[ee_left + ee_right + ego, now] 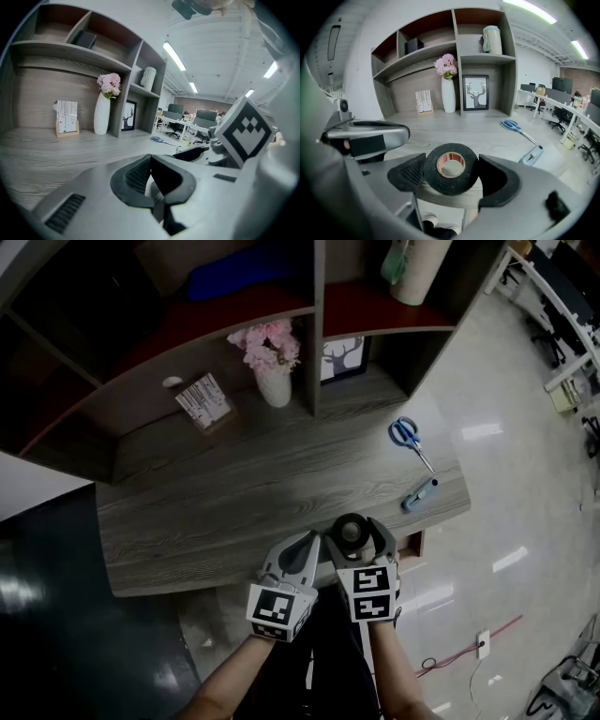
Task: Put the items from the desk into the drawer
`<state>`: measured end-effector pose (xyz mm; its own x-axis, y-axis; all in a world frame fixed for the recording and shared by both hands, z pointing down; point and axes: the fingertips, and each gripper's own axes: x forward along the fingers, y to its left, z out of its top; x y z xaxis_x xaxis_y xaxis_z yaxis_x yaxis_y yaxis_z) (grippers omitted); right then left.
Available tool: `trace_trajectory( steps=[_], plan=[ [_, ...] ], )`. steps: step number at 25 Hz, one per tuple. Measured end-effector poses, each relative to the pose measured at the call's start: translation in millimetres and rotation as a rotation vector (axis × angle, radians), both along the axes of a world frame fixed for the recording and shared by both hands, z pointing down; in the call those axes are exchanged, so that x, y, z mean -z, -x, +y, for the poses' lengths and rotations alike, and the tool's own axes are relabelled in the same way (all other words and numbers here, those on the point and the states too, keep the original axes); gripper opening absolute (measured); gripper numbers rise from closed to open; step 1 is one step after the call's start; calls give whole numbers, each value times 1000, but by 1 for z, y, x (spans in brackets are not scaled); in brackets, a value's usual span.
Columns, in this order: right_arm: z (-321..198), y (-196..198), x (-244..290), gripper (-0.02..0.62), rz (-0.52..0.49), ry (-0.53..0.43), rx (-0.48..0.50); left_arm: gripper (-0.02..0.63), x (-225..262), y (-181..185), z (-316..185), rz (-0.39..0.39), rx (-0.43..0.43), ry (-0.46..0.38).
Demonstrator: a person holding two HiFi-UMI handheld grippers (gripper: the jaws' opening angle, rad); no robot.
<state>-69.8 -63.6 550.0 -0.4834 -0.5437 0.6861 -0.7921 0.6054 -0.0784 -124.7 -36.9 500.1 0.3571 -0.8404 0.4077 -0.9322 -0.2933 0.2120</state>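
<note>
Tape roll in right gripper, at desk edge

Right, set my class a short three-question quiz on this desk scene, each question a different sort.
1. True or false: the left gripper holds the scissors.
2. What is between the right gripper's jaws? A cup, B tape, C pen.
3. Which lies nearer the shelves, the scissors or the knife?
Key: 1 false; 2 B; 3 scissors.
</note>
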Motion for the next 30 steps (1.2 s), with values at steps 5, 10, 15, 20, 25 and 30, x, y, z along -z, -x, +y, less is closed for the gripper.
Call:
trace_trajectory(
  steps=[5,10,15,20,25,30],
  plan=[
    [-1,-28,1,350,7,-7,-76,9,-2,-29,-3,5,-86,2],
    [2,-60,1,351,16,-6,-144,9,0,-62,-8,10,-170,-7],
    [6,-94,-1,351,22,1,-226,9,-3,-95,-9,15,-251,-2],
    [14,-126,-1,350,31,4,-295,9,-7,-126,-6,18,-329,4],
    [25,-156,-3,351,37,14,-366,9,-13,-156,-1,16,-402,24],
    [36,-178,-6,351,29,27,-421,9,-16,-180,5,18,-455,24]
  ],
)
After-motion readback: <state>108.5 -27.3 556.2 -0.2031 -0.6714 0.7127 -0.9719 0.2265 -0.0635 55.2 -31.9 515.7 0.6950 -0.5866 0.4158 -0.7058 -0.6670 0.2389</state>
